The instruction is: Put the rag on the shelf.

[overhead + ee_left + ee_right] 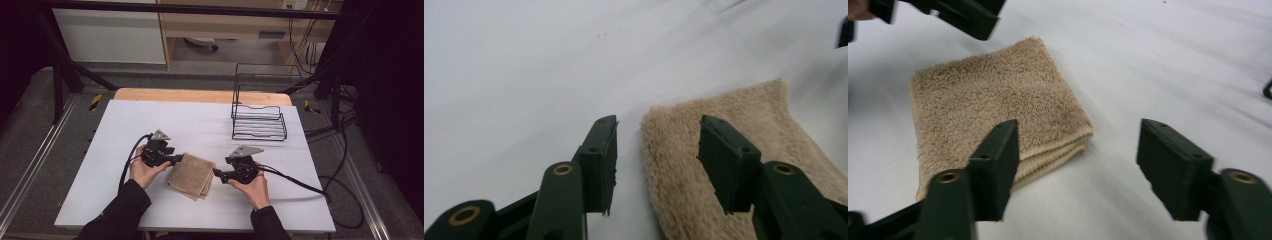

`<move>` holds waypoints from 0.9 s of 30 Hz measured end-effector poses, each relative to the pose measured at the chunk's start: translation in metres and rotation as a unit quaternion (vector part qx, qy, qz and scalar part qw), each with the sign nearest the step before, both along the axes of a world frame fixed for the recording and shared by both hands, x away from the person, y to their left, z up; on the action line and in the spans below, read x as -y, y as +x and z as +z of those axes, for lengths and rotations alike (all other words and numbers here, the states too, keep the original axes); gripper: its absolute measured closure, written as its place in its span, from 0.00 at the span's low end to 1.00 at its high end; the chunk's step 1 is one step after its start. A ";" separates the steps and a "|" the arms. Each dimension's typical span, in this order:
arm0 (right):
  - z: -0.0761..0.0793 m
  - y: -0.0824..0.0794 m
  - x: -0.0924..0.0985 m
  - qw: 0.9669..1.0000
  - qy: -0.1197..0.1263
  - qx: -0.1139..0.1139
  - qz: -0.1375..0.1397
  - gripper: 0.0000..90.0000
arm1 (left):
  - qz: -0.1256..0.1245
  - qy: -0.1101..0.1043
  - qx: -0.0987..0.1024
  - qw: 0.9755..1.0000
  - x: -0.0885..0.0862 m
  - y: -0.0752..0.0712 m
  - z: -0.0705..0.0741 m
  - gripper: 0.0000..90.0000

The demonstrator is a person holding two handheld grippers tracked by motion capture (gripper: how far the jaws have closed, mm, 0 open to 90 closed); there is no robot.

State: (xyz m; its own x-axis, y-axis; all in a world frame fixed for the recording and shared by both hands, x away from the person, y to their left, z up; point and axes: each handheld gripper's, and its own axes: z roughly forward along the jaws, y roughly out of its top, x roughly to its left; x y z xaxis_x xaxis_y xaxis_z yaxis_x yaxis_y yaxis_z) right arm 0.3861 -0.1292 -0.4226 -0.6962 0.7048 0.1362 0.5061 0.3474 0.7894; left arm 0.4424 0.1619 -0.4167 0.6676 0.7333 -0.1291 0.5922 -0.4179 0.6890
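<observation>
High view: a folded square of tan terry-cloth towel [191, 175] lies flat on the white table top [200, 125], toward the person's edge of it and turned so its corners point like a diamond. In the right gripper view the towel [993, 100] shows several stacked layers, with the folded edges facing that camera at its near corner.

The left gripper [176, 159] sits just beside the towel's upper-left edge. In the left gripper view its jaws stand apart and hold nothing: one jaw is over bare table beside the towel's edge, the other is over the pile of the towel [684, 165], so the gap between the left gripper's [658, 150] jaws spans that edge. Whether the jaw tips touch the cloth I cannot quite tell from this angle.

The right gripper [216, 172] is just beside the towel's right corner. Its jaws are wide open and empty in the right gripper view [1075, 150], with one jaw in front of the towel's near edge and the other over bare table.

The towel looks soft, light and limp; it should sag and may unfold if lifted by one layer. A pinch across the full stack at a corner or folded edge, one on each side, seems the surest hold.

Well beyond the towel, toward the far right of the table, stands a black wire rack [259, 122].
</observation>
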 end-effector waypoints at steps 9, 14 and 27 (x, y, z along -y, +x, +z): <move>-0.010 -0.009 0.015 0.999 0.002 -0.023 -0.034 0.18 | -0.030 -0.012 -0.051 0.998 0.010 0.018 -0.024 0.75; -0.011 -0.004 0.009 0.998 0.028 -0.033 -0.051 0.18 | -0.040 -0.004 -0.046 0.998 0.010 0.015 -0.023 0.92; -0.022 0.025 -0.032 0.995 0.021 -0.057 -0.085 0.51 | -0.043 -0.006 -0.020 0.999 -0.002 -0.001 -0.026 0.94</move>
State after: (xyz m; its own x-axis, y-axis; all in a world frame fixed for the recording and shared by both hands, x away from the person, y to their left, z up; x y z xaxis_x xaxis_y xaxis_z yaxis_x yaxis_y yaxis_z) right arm 0.4112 -0.0968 -0.4449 -0.5462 0.8027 0.2393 0.6411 0.2168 0.7362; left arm 0.4415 0.1643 -0.4426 0.7221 0.6719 -0.1645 0.5814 -0.4605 0.6708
